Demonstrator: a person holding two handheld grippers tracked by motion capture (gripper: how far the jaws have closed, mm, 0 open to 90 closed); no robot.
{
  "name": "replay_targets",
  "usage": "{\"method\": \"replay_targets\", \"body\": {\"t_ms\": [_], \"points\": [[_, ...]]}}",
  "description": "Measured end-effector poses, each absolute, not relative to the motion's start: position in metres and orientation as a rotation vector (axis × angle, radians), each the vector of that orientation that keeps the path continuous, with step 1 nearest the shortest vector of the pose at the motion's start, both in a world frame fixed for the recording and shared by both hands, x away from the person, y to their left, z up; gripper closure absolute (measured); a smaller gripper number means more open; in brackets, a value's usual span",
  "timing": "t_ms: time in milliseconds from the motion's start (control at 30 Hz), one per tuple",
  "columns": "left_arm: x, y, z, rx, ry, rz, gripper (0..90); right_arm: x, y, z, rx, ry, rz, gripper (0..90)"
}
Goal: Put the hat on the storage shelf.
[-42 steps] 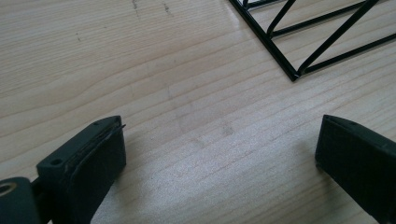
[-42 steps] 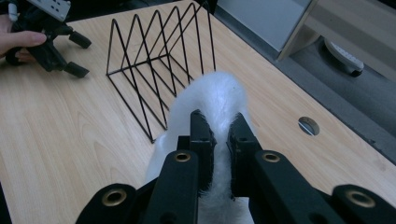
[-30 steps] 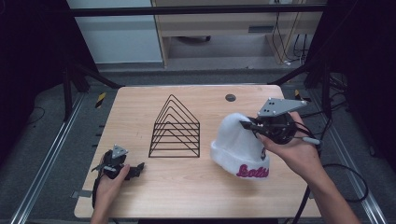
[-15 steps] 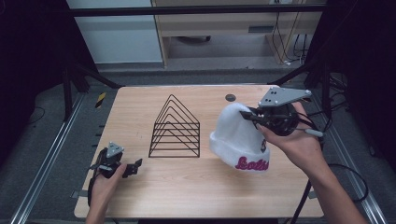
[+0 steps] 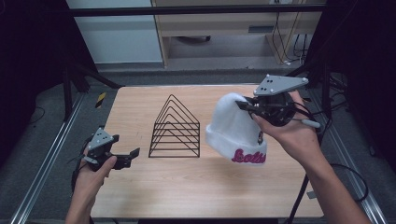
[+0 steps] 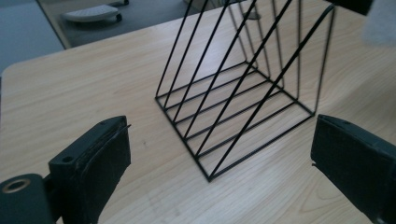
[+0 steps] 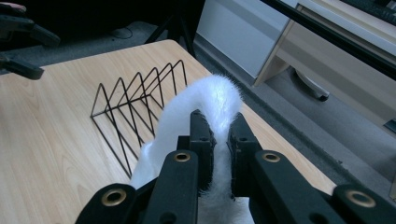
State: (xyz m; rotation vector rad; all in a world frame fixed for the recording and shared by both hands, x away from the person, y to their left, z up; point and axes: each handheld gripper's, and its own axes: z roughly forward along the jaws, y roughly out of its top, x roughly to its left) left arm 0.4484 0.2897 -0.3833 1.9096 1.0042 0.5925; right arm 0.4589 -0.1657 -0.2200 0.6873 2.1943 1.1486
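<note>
right tongs: we see them clamped on the crown of the white beanie, held up over the bench's right half | left tongs: spread wide, near the left edge | black wire rack: upright mid-bench, just beside the beanie

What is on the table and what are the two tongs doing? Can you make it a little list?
table: light wooden tabletop
rack: black wire rack of triangle-shaped dividers, standing near the middle
hat: white fuzzy knit hat with pink lettering on its cuff, right of the rack, top pulled up
right tongs: shut, pinching the top of the hat
left tongs: open, holding nothing, pointed at the rack
small thing: dark round object at the far edge, too small to identify
</note>
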Motion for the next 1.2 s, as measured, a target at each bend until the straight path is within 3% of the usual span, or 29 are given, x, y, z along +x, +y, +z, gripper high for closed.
{"method": "replay_targets", "body": {"t_ms": [533, 1200], "points": [[0.456, 0.237, -0.324, 1.98, 0.813, 0.586, 4.0, 0.473, -0.153, -0.196, 0.679, 2.158, 1.161, 83.6], [0.467, 0.209, -0.312, 2.002, 0.744, 0.538, 4.7, 0.478, -0.125, -0.178, 0.634, 2.13, 1.211, 83.6]]}}
